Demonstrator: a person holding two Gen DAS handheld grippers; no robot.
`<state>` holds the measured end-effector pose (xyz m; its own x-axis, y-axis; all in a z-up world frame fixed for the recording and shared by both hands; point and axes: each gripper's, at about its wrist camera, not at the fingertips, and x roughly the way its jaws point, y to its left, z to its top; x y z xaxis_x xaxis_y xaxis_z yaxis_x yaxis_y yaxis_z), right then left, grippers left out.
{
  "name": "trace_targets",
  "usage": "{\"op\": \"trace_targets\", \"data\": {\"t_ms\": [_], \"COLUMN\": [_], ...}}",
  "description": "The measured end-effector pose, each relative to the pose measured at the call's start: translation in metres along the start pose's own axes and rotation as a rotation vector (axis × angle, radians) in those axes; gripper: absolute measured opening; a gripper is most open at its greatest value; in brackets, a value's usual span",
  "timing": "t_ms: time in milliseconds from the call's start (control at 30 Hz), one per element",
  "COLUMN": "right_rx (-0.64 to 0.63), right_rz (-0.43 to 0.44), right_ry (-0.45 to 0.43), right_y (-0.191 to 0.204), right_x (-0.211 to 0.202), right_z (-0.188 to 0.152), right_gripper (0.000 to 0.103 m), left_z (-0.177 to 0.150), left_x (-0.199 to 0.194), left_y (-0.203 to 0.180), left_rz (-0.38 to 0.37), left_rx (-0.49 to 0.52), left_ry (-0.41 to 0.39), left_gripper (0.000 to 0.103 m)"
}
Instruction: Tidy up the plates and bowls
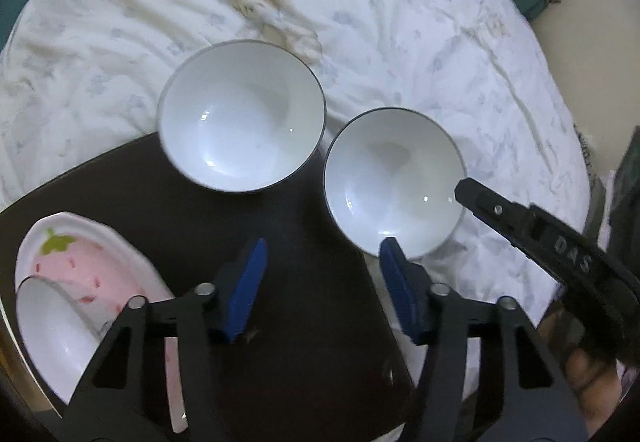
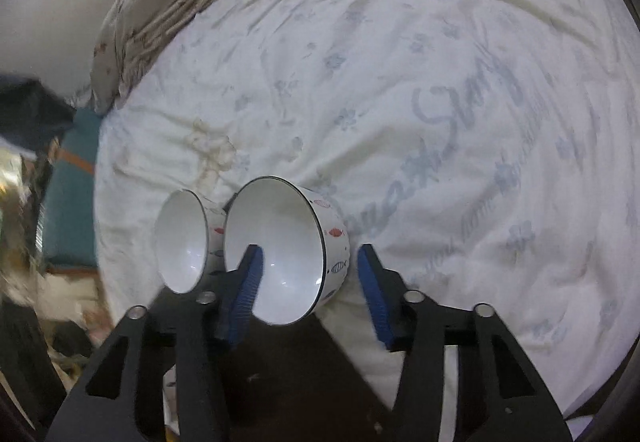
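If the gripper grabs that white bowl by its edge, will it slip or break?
The near bowl looks glazed and shiny, so it may be slippery against the right gripper, whose open jaws straddle its rim. It looks like rigid ceramic, so probably breakable if dropped. Part of it seems to sit off the dark tray on wrinkled bedsheet, so it may tip.

left claw spread wide; right claw likewise.
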<state>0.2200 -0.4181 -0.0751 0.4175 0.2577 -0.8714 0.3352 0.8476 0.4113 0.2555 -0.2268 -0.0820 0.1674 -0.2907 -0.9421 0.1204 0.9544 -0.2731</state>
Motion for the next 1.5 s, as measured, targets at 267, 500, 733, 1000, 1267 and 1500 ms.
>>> {"op": "trace_targets", "data": {"t_ms": [267, 500, 733, 1000, 1267, 1500], "right_rx": [-0.027, 0.001, -0.028, -0.064, -0.101, -0.128], "right_rz": [-0.063, -0.043, -0.027, 0.072, 0.024, -0.016], "right_ry": [0.067, 0.109, 0.106, 0.2, 0.22, 0.244], "right_y": [-0.007, -0.018, -0.02, -0.017, -0.003, 0.002], "right_x": [0.027, 0.04, 0.035, 0.028, 0.034, 0.046], "right_z": [0.002, 0.003, -0.002, -0.024, -0.03, -0.035], "right_gripper": [0.028, 0.017, 0.014, 0.012, 0.012, 0.012], "left_z": [0.019, 0.022, 0.008, -0.028, -0.016, -0.018], "left_x": [0.039, 0.054, 0.033, 0.015, 0.023, 0.03], "left_y": [-0.005, -0.005, -0.008, 0.012, 0.021, 0.013], "left_rz": [0.004, 0.005, 0.049, 0.088, 0.107, 0.125], "left_rx": [-0.017, -0.038, -0.007, -0.002, -0.044, -0.008], "left_ry": [0.047, 0.09, 0.084, 0.125, 0.096, 0.118], "left_gripper": [0.04, 0.007, 0.008, 0.009, 0.009, 0.007]}}
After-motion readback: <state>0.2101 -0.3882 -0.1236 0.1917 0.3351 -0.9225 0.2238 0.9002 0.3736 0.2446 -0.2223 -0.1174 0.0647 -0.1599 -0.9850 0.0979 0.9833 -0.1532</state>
